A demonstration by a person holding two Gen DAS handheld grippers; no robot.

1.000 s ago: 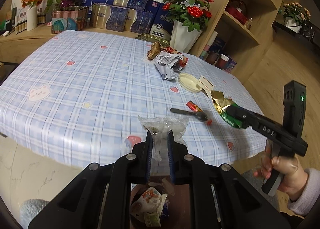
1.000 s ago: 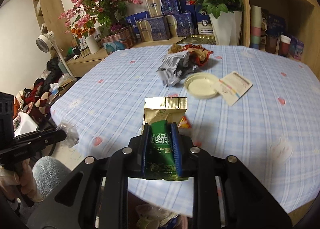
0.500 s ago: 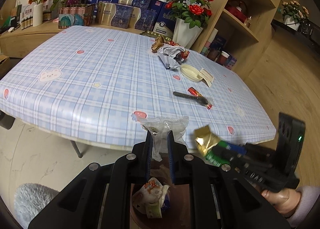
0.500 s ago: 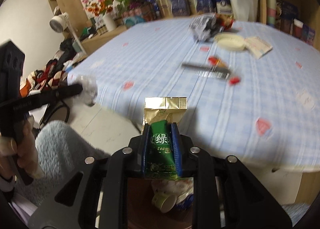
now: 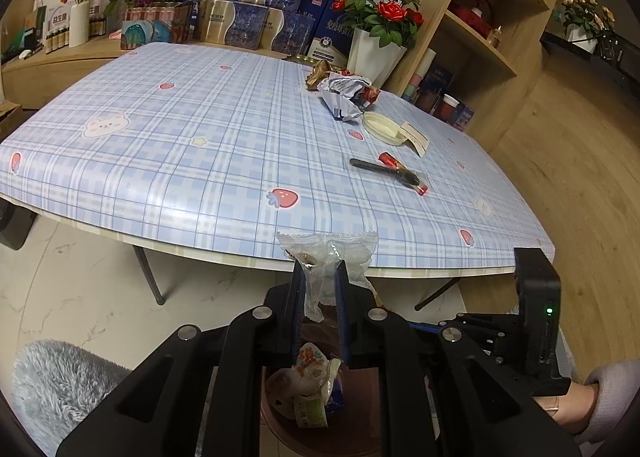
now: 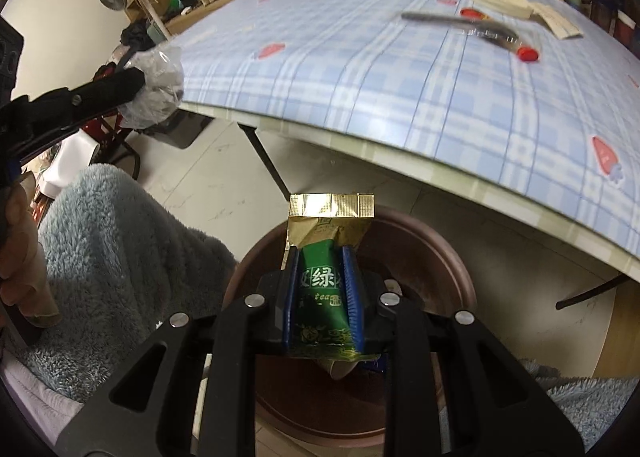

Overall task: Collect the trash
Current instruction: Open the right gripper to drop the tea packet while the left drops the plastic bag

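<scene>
My left gripper is shut on a clear plastic wrapper, held off the table's near edge above a brown trash bin that has wrappers inside. My right gripper is shut on a green and gold tea packet directly over the brown bin. In the right wrist view the left gripper shows at the left with the clear wrapper. More trash lies on the table: a crumpled silver bag, a white lid, a black spoon, a red wrapper.
The table with the blue plaid cloth stands just beyond the bin. A vase of red roses and gift boxes stand at its far side, wooden shelves to the right. A fluffy grey-blue garment lies beside the bin.
Both grippers have come back off the table and sunk toward the floor. The right one has tipped downward and now hangs over the bin with the tea packet.
</scene>
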